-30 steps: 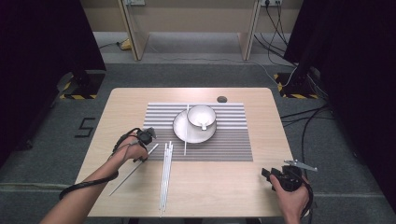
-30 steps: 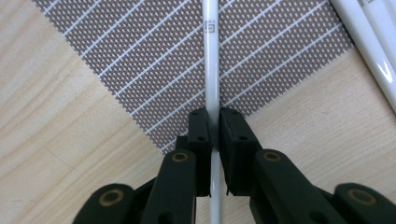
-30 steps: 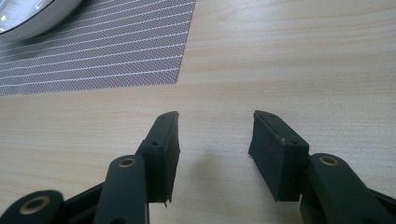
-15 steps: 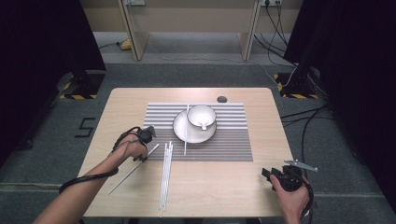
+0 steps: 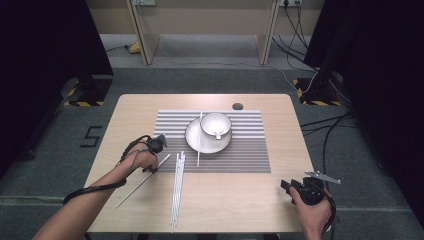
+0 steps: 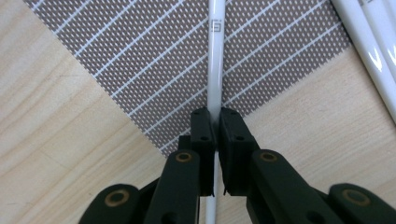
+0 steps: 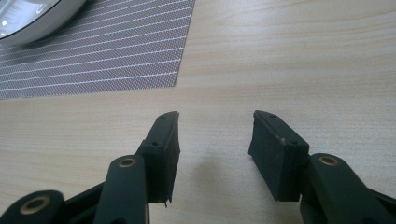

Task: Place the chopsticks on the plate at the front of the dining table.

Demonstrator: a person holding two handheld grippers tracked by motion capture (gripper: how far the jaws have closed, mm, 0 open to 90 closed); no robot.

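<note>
At the near right edge of the table (image 5: 240, 210) the right gripper (image 7: 215, 140) hovers low over bare wood, its jaws wide apart with nothing between them. To the left, the left gripper (image 6: 215, 128) has its jaws clamped on a single white chopstick (image 6: 215, 70), which lies slanted with its far end on the corner of the striped placemat (image 5: 250, 150). Just beside it to the right lies a bundle of white chopsticks (image 5: 176, 192). Farther off, on the placemat, a white plate (image 5: 192, 137) carries a white cup (image 5: 216, 124) and one more chopstick (image 5: 199, 145). A small dark disc (image 5: 237, 105) sits beyond.
</note>
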